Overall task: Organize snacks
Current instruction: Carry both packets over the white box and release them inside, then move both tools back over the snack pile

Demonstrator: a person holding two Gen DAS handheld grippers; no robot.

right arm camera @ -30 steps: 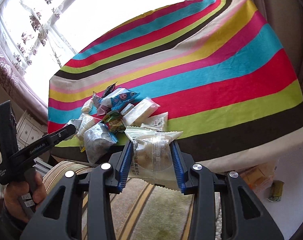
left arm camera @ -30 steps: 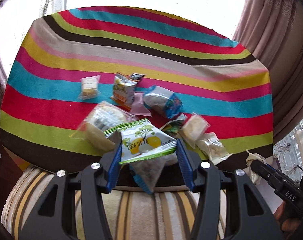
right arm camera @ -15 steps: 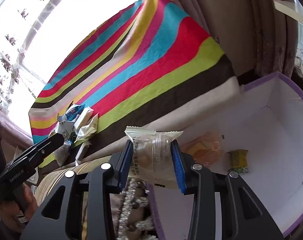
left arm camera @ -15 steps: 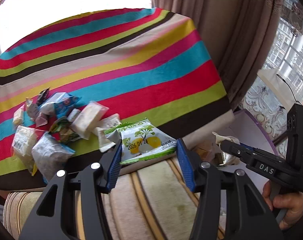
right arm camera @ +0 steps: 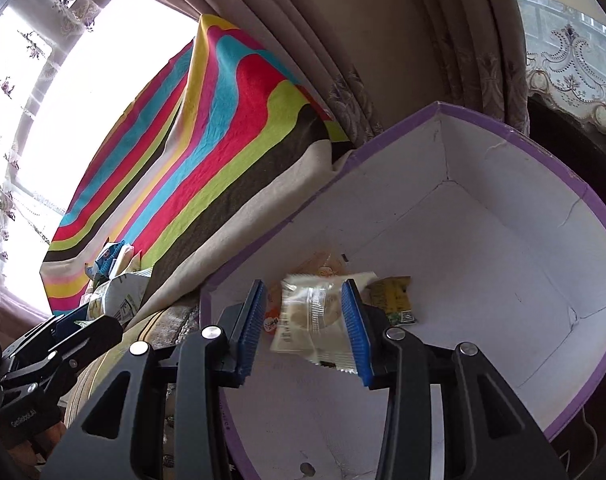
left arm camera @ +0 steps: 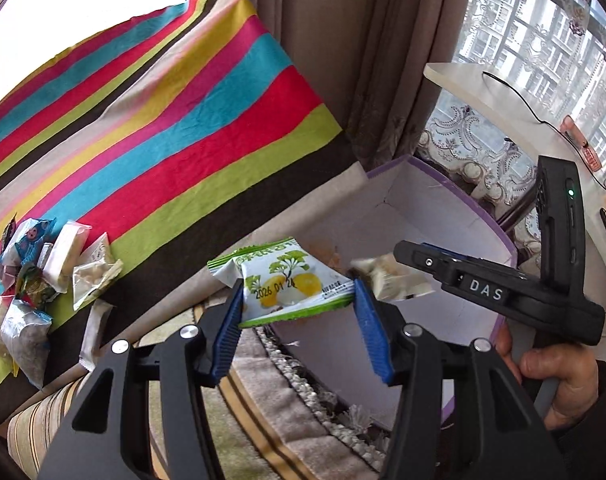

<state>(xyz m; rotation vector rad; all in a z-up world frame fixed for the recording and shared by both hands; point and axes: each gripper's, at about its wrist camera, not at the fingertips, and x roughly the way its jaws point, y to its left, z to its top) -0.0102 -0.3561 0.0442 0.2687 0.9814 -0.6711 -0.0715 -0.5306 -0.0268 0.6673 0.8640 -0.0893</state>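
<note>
We hold green-white snack packet (left arm camera: 293,284) pinched in left gripper (left arm camera: 299,304), at rim of purple-edged box (right arm camera: 503,216). Our right gripper (right arm camera: 303,320) spread wide over box interior; clear-wrapped pastry (right arm camera: 311,312) between fingers, gap at left pad, grip uncertain. Remaining snacks pile (left arm camera: 31,264) on striped tabletop (left arm camera: 163,120).

A lived-in home, likely a living room: heavy taupe curtains (left arm camera: 343,60) and embroidered lace sheers (right arm camera: 571,68) frame windows facing apartment blocks (left arm camera: 543,36). A rainbow-striped cloth (left arm camera: 163,120) covers a table bearing a pile of wrapped snacks (left arm camera: 43,268), beside a striped upholstered seat (left arm camera: 35,428) and a purple-edged cardboard box (right arm camera: 503,264).
</note>
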